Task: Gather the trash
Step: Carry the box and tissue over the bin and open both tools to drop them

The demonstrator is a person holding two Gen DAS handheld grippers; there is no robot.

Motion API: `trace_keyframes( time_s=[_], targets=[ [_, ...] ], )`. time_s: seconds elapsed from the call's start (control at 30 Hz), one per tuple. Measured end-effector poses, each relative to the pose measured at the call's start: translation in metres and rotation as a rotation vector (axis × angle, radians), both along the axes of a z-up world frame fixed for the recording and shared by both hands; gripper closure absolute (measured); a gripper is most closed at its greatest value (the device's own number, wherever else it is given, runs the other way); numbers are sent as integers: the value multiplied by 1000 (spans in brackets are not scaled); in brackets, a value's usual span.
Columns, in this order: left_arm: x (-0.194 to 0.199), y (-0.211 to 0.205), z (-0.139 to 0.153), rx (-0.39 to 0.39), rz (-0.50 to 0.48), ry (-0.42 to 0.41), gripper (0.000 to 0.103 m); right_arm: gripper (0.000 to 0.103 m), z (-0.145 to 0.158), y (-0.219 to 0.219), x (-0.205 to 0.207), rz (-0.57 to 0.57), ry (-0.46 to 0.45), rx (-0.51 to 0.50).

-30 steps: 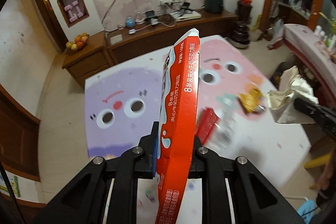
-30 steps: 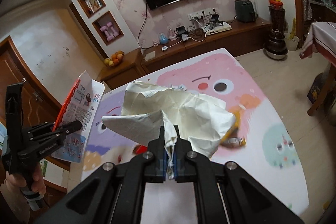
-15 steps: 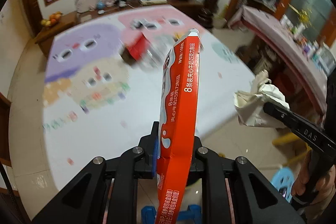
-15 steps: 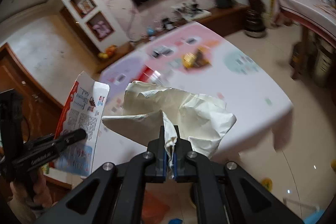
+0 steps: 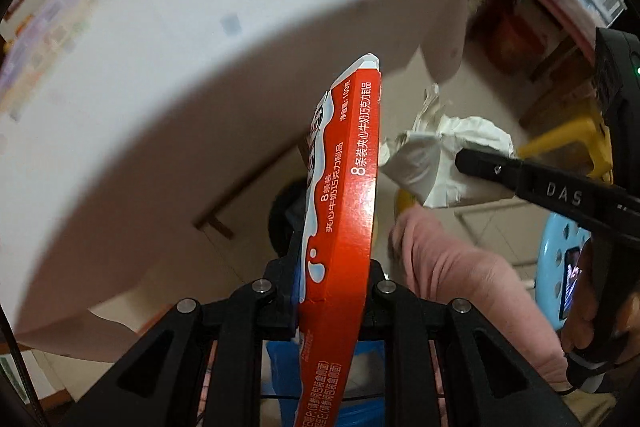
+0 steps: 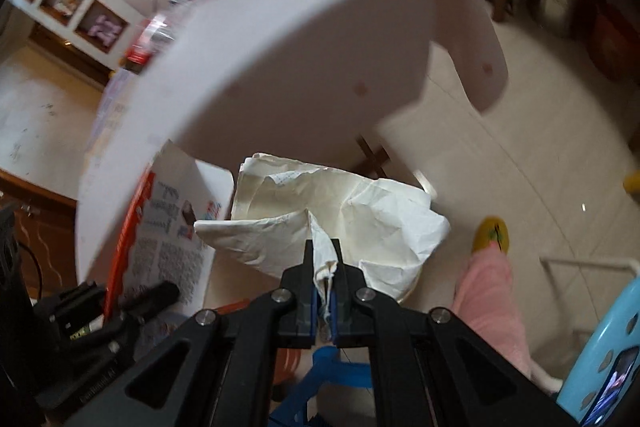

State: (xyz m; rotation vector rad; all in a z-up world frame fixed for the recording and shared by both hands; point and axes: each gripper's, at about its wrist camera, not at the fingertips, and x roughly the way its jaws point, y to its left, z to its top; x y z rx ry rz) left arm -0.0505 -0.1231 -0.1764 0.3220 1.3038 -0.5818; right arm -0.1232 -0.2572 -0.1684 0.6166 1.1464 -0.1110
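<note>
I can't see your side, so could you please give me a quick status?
Left claw shut on flattened red cardboard box. Right claw shut on crumpled white paper. Both beside white tablecloth edge.

White-clothed table [image 5: 168,115], beige tiled floor [image 6: 520,155] — blue plastic stool [image 6: 600,359]

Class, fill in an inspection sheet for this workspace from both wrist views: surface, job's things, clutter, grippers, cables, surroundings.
Surface: white tablecloth overhangs the table edge; cartoon prints blurred.
Job's things: red snack box; crumpled white paper.
Clutter: blurred red and yellow items at the table's far end, not identifiable.
Grippers: left gripper shut on the red snack box; right gripper shut on the crumpled white paper.
Cables: thin black cable beside the left gripper.
Surroundings: tiled floor, yellow slipper, blue stool, pink-clad leg.
</note>
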Motion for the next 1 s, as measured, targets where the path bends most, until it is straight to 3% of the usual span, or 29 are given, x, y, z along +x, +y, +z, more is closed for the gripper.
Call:
trace_keyframes(
  time_s=[0.17,0.43,0.63,0.8,0.87,0.93,1.0],
  targets=[
    [6,-11,-69,40,8,74,87,99,-65,-13,-1,-58,98,47],
    [10,-32,-149,149,-25,83,86,99,-164,-24,2,-121,258,105],
    [19,-45,-178,189,-24,102,85,98,-215,-14,9,-98,336,137],
    [36,-45,-183,218,-40,103,84,95,-234,-4,22,-72,341,138],
    [38,-46,-184,228,-46,96,78,95,-240,-2,27,-66,335,164],
    [41,-46,-183,228,-53,92,60,93,-243,-2,29,-66,333,188],
    [43,-43,-181,224,-56,79,50,87,-245,-1,31,-66,323,201]
  ],
)
